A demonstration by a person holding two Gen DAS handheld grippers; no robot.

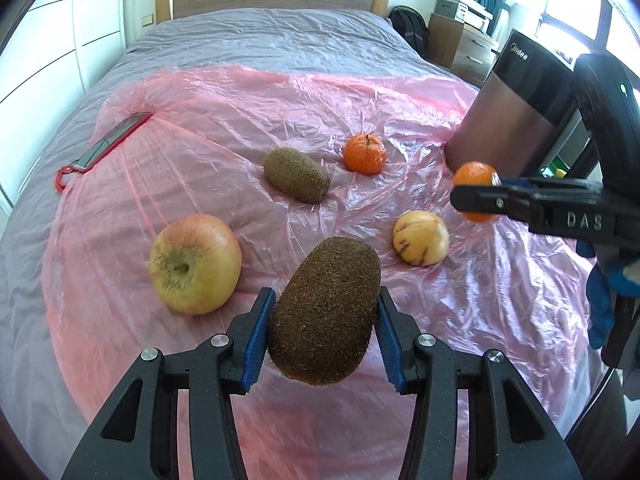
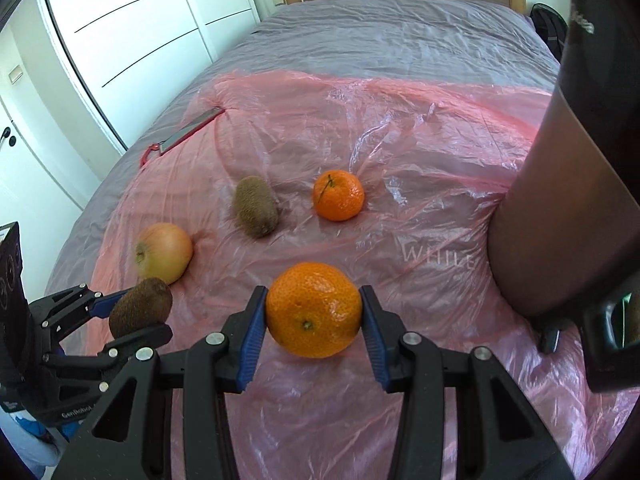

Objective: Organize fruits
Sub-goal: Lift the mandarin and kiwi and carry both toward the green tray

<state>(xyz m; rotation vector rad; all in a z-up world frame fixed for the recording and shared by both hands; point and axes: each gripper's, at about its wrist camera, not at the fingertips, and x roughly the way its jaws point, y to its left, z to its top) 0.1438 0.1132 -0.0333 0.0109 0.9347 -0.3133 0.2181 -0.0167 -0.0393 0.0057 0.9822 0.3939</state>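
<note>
fruit lies spread on a pink plastic sheet (image 1: 240, 120) over the bed (image 1: 260, 40). left gripper (image 1: 324, 336) has its jaws clenched on a kiwi (image 1: 326, 312), held clear of the sheet at the near edge. right gripper (image 2: 314, 318) grasps a mandarin (image 2: 314, 308) between its blue pads, also lifted. on the sheet rest an apple (image 1: 196, 264) at near left, a second kiwi (image 1: 296, 176) and a second mandarin (image 1: 365, 154) farther off, and a pale yellow fruit (image 1: 420, 238) at right. a dark appliance (image 1: 516, 108) stands far right; a phone (image 1: 114, 140) lies far left.
</note>
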